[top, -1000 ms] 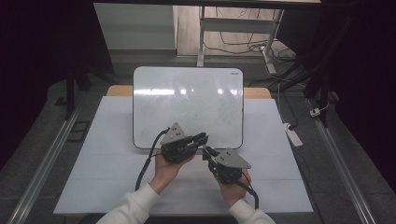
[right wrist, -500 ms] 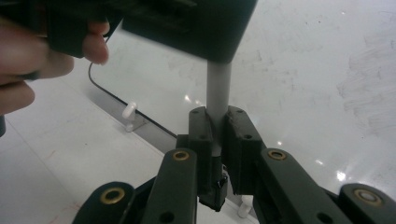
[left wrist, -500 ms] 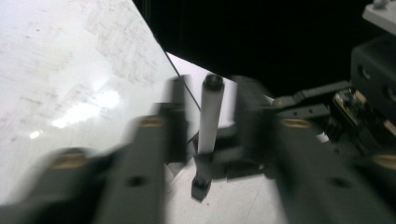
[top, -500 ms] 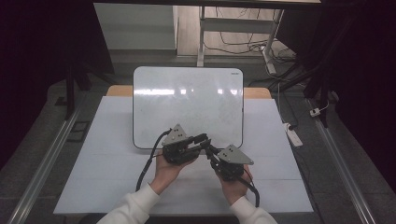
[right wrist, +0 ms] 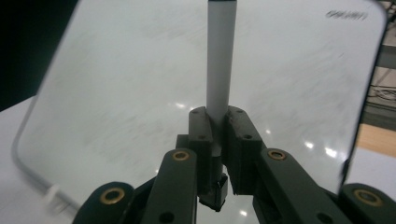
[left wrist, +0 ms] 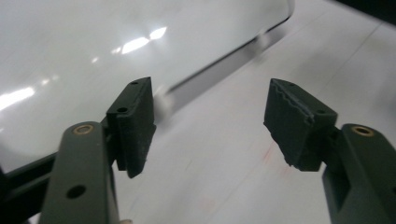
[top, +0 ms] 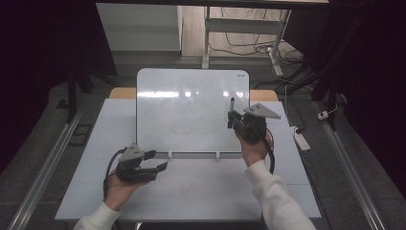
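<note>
We had the right gripper (top: 233, 120) clamped on the marker (right wrist: 220, 60), its long axis pointing at the whiteboard (top: 191, 96) just ahead, while the left gripper (top: 155, 161), its jaws just opened and empty, sat well apart on the bench (top: 201, 191).

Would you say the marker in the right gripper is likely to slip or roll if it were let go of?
Probably, yes. The marker is a smooth round barrel, so it would likely roll on the table. The right gripper clamps only its lower end, so it may pivot when pressed on the whiteboard.

A dim lab or workshop: a white table (top: 201, 191) on floor rails (top: 45, 167), loose cables (top: 249, 48) behind
</note>
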Demonstrator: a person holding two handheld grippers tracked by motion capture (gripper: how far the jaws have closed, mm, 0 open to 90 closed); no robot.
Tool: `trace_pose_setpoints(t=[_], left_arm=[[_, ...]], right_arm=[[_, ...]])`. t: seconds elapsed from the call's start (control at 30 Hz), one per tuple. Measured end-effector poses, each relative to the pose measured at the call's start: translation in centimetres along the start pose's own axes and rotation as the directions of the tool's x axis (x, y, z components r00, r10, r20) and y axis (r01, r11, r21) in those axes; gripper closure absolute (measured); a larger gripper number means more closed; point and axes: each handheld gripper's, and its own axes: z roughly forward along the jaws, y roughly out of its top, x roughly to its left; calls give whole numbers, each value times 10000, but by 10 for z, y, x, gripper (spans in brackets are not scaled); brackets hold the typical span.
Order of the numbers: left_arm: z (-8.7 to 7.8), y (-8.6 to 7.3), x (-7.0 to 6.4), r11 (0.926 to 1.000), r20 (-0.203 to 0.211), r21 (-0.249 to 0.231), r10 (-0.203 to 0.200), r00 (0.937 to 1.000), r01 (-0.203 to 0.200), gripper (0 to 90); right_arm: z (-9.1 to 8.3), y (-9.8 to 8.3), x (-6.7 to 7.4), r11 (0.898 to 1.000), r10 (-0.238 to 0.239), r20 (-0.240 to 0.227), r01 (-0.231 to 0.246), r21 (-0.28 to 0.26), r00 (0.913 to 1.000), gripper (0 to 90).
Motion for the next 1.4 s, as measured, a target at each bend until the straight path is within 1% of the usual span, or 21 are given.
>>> trace_pose_setpoints(t=[0.1,0.2,0.27,0.37,0.47,0.5,0.63,0.73,0.77,0.83,0.87,0.93,1.0,1.07,1.1,1.13,1.2,1.27,1.3,1.33,1.4], left_arm=[[-14,-17,9,9998,-399,123,-128,9991,133,308],[-21,-26,13,9997,-587,162,-174,9981,184,298],[-22,-30,16,9996,-694,211,-153,9975,168,296],[-23,-33,20,9994,-785,239,-236,9966,255,292],[-23,-34,22,9993,-830,241,-275,9962,296,290],[-23,-35,22,9993,-847,238,-267,9960,288,290],[-23,-36,22,9994,-932,269,-183,9955,209,289],[-24,-36,21,9994,-962,271,-167,9952,194,288],[-24,-36,21,9995,-974,258,-168,9951,194,288],[-24,-37,21,9995,-992,245,-162,9949,187,288],[-24,-37,21,9996,-1007,238,-153,9948,177,288],[-25,-37,21,9996,-1013,213,-138,9948,160,288],[-26,-38,21,9996,-1020,199,-171,9946,192,288],[-26,-39,22,9996,-999,201,-192,9948,213,288],[-26,-39,23,9995,-979,211,-215,9950,237,288],[-26,-39,23,9995,-948,204,-234,9952,254,288],[-26,-40,24,9995,-868,188,-252,9959,269,288],[-26,-40,25,9995,-804,178,-262,9964,277,288],[-26,-40,25,9995,-763,175,-259,9967,273,287],[-26,-40,25,9995,-733,178,-244,9970,258,287],[-25,-39,24,9995,-654,205,-214,9976,228,286]], right_arm=[[13,15,-14,9987,245,297,-258,431,9993,805],[29,29,-28,9944,289,697,-358,993,9971,805],[39,35,-36,9900,506,840,-611,1274,9952,804],[52,43,-45,9844,443,1253,-647,1637,9911,804],[66,45,-56,9759,922,1356,-1166,1845,9865,803],[70,46,-58,9743,995,1405,-1251,1874,9851,803],[83,48,-56,9732,730,1855,-1106,2015,9799,802],[85,48,-53,9769,476,2086,-891,1944,9768,793],[85,48,-52,9783,367,2115,-783,1921,9767,779],[84,47,-50,9805,272,2229,-694,1840,9745,708],[82,47,-50,9822,210,2193,-611,1777,9754,689],[75,45,-48,9889,19,2203,-345,1444,9754,669],[66,42,-48,9924,-38,2029,-213,1213,9792,630],[52,35,-49,9962,27,1610,-167,857,9870,604],[41,28,-49,9977,34,1233,-117,665,9924,590],[34,23,-49,9985,39,941,-90,538,9956,581],[15,3,-49,9992,-83,93,79,401,9999,559],[-2,-19,-48,9988,-272,-571,294,387,9980,541],[-9,-28,-48,9988,-333,-834,362,331,9960,541],[-19,-41,-48,9986,-409,-1146,445,293,9926,537],[-33,-58,-49,9977,-576,-1458,621,264,9876,530]])
